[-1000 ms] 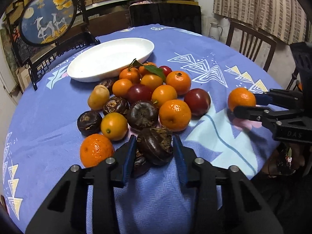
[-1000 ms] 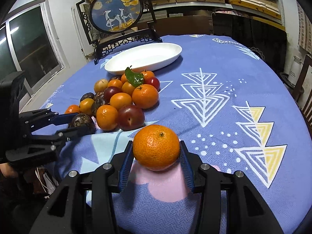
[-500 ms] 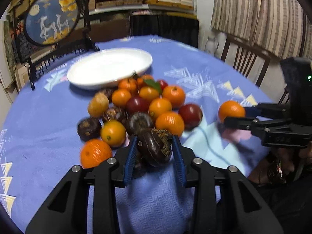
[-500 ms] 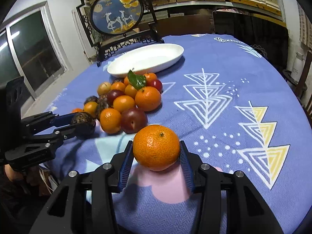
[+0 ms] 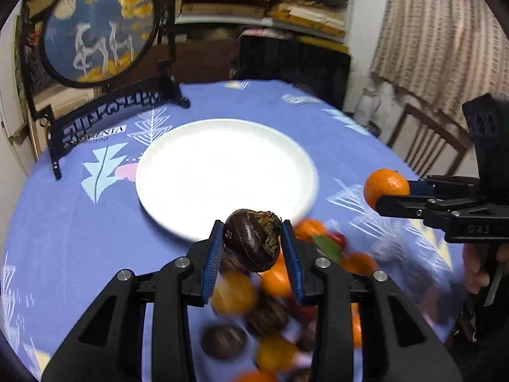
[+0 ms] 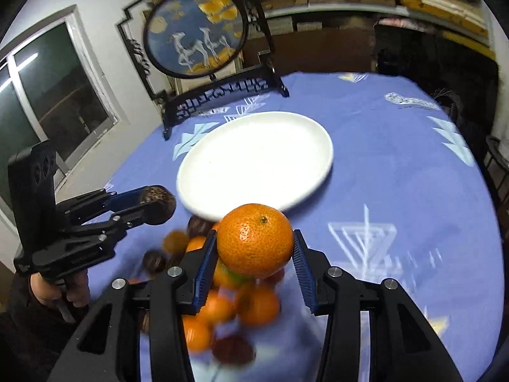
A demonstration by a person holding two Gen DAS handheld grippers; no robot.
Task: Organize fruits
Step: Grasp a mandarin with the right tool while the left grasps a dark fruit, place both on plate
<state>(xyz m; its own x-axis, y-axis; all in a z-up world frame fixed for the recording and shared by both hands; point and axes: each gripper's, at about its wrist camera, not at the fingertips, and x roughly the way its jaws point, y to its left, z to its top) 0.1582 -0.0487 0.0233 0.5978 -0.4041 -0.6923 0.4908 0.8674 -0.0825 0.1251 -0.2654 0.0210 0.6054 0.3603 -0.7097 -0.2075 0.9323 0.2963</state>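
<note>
home dining room | clothed table (image 5: 79, 229), chair (image 5: 426, 140), curtain (image 5: 445, 31)

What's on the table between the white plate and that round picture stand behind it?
Nothing: only bare blue tablecloth between plate and stand, in both views.

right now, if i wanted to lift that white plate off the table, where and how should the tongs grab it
Probably the near rim of the white plate, coming in low from the fruit-pile side. It lies flat, wide and shallow, so only the thin raised edge fits between the pads: one above, one slid beneath. Both tongs are full now, so one must unload first.
</note>
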